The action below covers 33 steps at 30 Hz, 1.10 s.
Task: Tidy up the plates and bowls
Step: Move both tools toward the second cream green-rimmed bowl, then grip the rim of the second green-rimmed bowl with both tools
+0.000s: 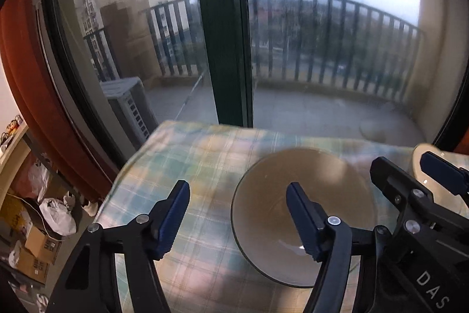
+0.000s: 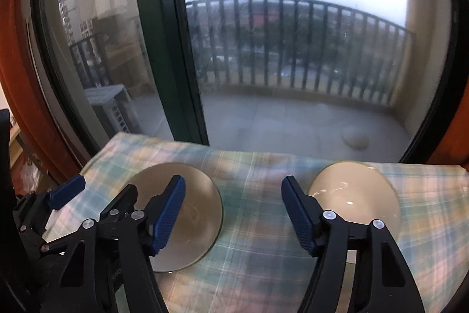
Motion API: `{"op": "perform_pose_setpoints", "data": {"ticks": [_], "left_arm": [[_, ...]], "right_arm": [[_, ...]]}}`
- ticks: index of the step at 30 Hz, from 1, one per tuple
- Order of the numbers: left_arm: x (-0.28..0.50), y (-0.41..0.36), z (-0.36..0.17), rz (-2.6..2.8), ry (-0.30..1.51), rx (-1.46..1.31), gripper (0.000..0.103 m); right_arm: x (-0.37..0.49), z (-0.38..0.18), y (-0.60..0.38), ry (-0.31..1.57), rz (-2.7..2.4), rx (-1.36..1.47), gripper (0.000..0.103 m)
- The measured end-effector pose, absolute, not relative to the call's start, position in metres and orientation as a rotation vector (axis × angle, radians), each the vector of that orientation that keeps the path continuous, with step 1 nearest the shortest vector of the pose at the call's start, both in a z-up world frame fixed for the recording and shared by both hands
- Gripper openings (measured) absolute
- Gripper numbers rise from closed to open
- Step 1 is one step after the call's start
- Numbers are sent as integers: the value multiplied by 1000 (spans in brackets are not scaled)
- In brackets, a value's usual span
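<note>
On the worktop (image 2: 263,225) with its plaid cloth, beside the balcony window, a clear glass plate (image 2: 187,213) lies to the left and a cream bowl (image 2: 354,195) to the right, well apart. Left claw (image 1: 237,219) hangs open above the plate's left edge, gripping nothing. Right claw (image 2: 234,213) is open over the cloth between them.

We look from two fisheye cameras, one on each claw, both tilted down across the plaid-clothed surface (image 1: 187,166) toward the far glass balcony door (image 2: 164,49). The left wrist view sits close above the round brownish glass plate (image 1: 307,184). The right wrist view sits further right, sharing that plate (image 2: 199,201), the cream bowl (image 2: 357,195) and the other claw (image 2: 117,195).
</note>
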State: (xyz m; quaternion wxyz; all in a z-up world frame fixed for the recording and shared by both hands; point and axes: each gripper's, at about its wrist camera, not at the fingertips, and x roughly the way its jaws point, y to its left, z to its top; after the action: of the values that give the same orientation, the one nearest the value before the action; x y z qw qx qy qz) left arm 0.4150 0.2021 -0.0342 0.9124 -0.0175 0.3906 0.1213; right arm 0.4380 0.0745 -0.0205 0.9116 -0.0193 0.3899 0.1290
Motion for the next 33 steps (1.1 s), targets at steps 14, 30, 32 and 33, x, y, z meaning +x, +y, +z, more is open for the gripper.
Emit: {"op": "perform_pose_setpoints", "data": {"ticks": [14, 30, 32, 33], "left_arm": [[421, 198, -63, 215, 935, -72, 29], [410, 184, -67, 180, 964, -3, 22], [405, 180, -66, 168, 972, -5, 22], [402, 178, -66, 158, 977, -1, 22]], "right_arm": [[451, -67, 74, 988, 335, 36, 23], [441, -69, 75, 1003, 333, -31, 15], [436, -67, 71, 1011, 330, -42, 15], [434, -67, 70, 1015, 329, -49, 15]]}}
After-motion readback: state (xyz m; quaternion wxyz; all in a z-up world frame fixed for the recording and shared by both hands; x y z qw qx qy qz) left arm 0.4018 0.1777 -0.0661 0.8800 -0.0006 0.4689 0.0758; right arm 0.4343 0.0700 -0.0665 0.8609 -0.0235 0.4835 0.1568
